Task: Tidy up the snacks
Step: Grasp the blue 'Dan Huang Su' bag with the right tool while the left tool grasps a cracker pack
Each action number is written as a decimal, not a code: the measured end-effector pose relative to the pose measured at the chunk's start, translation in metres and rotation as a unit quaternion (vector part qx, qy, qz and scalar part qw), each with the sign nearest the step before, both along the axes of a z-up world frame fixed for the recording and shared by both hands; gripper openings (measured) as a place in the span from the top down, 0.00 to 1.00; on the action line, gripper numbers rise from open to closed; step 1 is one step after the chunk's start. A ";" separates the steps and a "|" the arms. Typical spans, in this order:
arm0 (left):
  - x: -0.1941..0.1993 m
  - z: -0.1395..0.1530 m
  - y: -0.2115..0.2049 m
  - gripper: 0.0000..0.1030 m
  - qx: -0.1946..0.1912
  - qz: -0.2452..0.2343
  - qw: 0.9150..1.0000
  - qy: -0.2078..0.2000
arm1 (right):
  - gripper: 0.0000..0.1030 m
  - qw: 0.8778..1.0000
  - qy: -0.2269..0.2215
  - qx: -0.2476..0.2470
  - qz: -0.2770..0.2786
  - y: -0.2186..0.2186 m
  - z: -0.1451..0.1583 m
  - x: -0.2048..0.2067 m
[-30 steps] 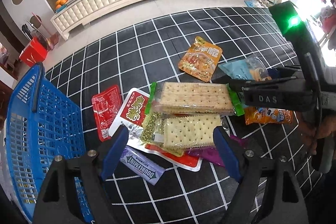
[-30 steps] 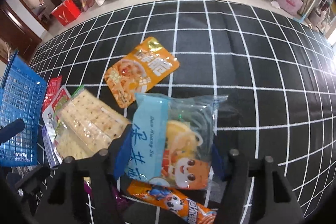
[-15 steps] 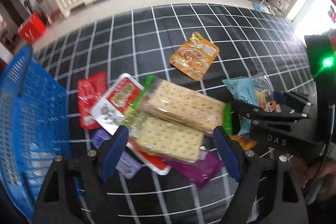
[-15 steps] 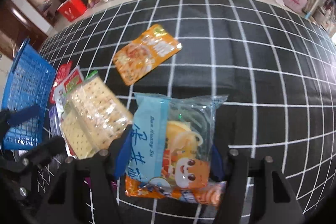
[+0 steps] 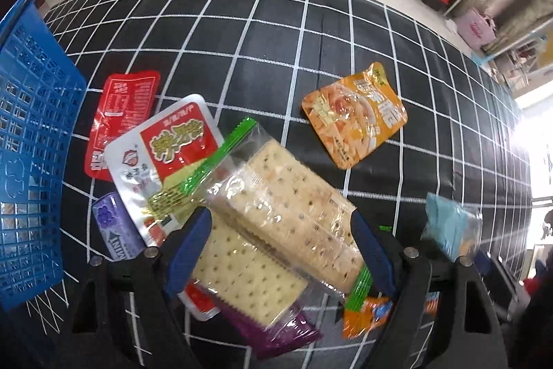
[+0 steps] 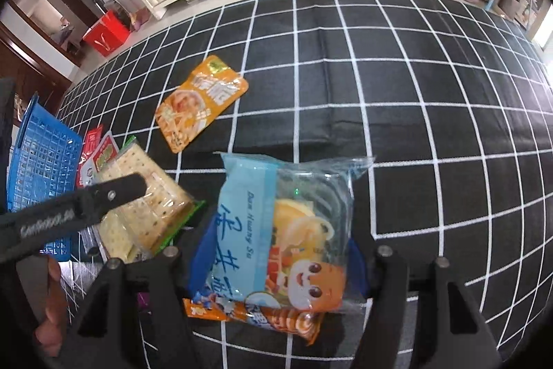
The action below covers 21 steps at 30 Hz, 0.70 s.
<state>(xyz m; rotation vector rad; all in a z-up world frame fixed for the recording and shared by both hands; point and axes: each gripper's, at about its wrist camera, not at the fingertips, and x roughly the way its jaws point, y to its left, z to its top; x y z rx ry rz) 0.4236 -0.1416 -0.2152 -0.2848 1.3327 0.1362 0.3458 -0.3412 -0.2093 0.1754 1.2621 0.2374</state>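
Pointing up-left: cracker pack (image 5: 290, 206) long axis.

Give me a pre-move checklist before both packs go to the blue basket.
1. Left gripper jaws around the cracker pack: ok, one blue pad on each side.
2. Grip firm on the crackers: cannot tell; pad contact is not clear.
3. Right gripper jaws around the light blue snack bag: ok, pads press both sides.
4. Only one item per grasp: cannot tell; a second cracker pack lies directly under the first.
5. Blue basket within view: ok, at the left gripper's left.
6. Basket has room: ok, the visible part looks empty.
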 end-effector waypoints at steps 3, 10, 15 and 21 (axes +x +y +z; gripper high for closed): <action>0.008 -0.004 -0.006 0.22 0.019 0.012 1.000 0.008 | 0.33 1.000 -0.003 0.004 0.000 0.002 0.002 0.001; 0.035 -0.022 -0.017 0.15 0.009 0.022 0.999 0.038 | 0.33 1.000 -0.010 0.010 -0.010 -0.004 0.008 0.000; 0.052 -0.030 -0.032 0.14 0.026 0.005 0.998 0.059 | 0.33 0.999 -0.011 0.015 -0.027 -0.018 0.012 0.000; 0.064 -0.032 -0.058 0.12 0.046 -0.038 0.997 0.047 | 0.33 0.999 -0.015 0.018 -0.039 -0.025 0.016 0.002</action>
